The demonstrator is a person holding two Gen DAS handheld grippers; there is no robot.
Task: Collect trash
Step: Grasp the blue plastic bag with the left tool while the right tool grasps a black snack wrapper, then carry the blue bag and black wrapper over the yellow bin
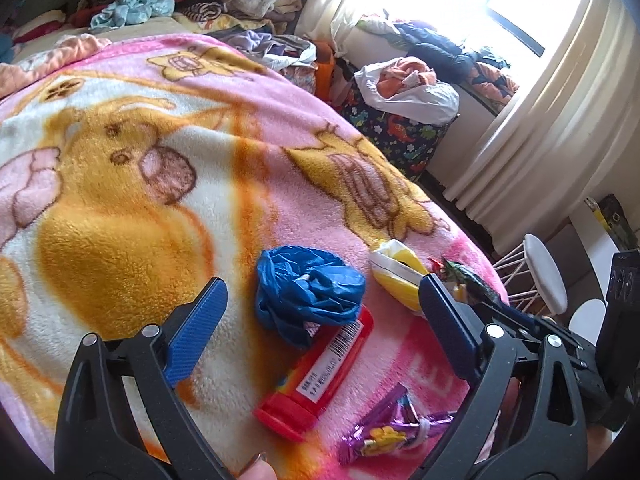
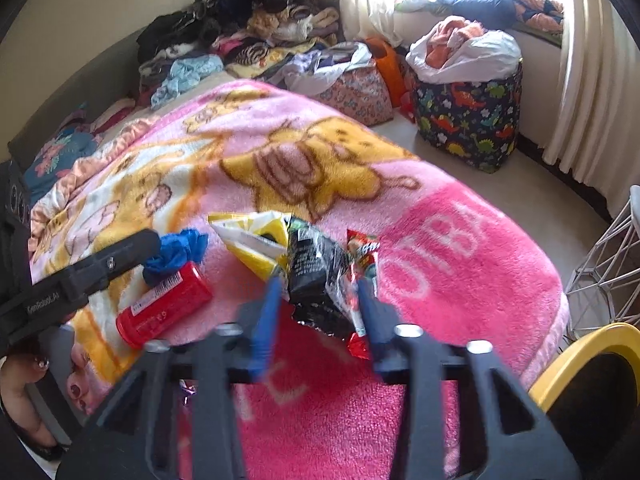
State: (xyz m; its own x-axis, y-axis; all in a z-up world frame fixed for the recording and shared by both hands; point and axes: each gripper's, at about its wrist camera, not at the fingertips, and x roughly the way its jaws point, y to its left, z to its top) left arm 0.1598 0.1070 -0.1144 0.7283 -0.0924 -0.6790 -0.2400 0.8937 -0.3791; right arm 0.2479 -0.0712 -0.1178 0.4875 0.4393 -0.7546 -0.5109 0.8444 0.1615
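Trash lies on a pink cartoon blanket (image 1: 120, 128). My left gripper (image 1: 324, 300) is open, its jaws wide on either side of a crumpled blue plastic bag (image 1: 308, 292) and a red tube (image 1: 320, 372). A purple wrapper (image 1: 392, 428) lies near its right finger. A yellow-white packet (image 1: 396, 272) lies beyond. My right gripper (image 2: 320, 296) has its jaws close around a black wrapper (image 2: 316, 272) and a red wrapper (image 2: 360, 264). The blue bag (image 2: 176, 252), red tube (image 2: 164, 304) and yellow packet (image 2: 256, 240) also show in the right wrist view.
A yellow-rimmed bin (image 2: 592, 380) stands at the lower right. A white wire stool (image 2: 608, 260) is beside the bed. A dinosaur-print basket (image 2: 468, 120) with a white bag, clothes piles (image 2: 248, 32) and curtains (image 2: 592, 80) are at the far side.
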